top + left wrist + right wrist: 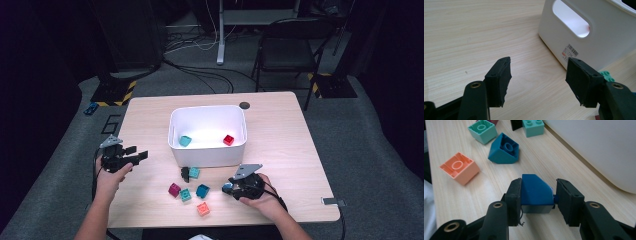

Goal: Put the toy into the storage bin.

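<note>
Between right gripper (537, 197) jaws, near white plastic bin (207, 150): small blue sloped plastic brick (535, 192), clamped on table. Judged light, rigid, slick; slope risked slipping, flat sides best. Left gripper (539, 80) apart, empty.

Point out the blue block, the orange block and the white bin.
blue block (535, 191), right gripper view, sloped top face
orange block (459, 168), right gripper view, hollow underside facing up
white bin (172, 127), high view, left rim
</note>
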Action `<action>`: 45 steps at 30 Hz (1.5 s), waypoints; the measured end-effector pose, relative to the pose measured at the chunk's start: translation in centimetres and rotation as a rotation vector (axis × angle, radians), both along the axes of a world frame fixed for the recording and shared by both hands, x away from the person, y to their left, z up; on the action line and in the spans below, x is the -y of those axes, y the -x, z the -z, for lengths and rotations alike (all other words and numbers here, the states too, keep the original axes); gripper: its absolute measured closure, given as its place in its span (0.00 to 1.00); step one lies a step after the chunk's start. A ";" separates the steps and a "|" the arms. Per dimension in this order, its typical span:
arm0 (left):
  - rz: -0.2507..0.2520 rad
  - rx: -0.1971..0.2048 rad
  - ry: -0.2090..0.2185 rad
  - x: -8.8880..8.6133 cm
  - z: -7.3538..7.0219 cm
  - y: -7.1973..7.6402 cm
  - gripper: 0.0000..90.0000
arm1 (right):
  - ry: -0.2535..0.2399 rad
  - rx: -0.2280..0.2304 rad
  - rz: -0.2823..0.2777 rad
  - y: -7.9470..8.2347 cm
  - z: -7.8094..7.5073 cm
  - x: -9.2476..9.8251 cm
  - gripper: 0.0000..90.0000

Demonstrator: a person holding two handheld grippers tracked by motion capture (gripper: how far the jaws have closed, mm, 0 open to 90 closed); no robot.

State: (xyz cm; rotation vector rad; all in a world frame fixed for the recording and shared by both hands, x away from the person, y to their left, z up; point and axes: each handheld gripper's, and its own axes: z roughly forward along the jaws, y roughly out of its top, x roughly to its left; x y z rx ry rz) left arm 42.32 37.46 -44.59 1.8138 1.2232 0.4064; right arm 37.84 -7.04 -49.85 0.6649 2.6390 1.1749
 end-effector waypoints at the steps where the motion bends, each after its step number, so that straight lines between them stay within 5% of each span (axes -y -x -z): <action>1: -0.002 0.006 -0.002 -0.1 0.0 0.0 0.40 | -0.007 -0.009 0.004 0.1 -0.2 -0.2 0.63; 15: -0.019 0.003 -0.003 -0.6 0.1 0.5 0.40 | -0.053 -0.031 -0.045 -0.4 -3.2 -1.3 0.63; 32: -0.022 -0.002 -0.008 -0.9 0.1 0.7 0.40 | -0.077 -0.021 -0.121 -1.5 -9.8 -2.8 0.63; 45: -0.027 0.007 -0.003 -0.8 0.2 0.7 0.40 | -0.094 -0.035 -0.093 -3.3 -13.5 -3.0 0.63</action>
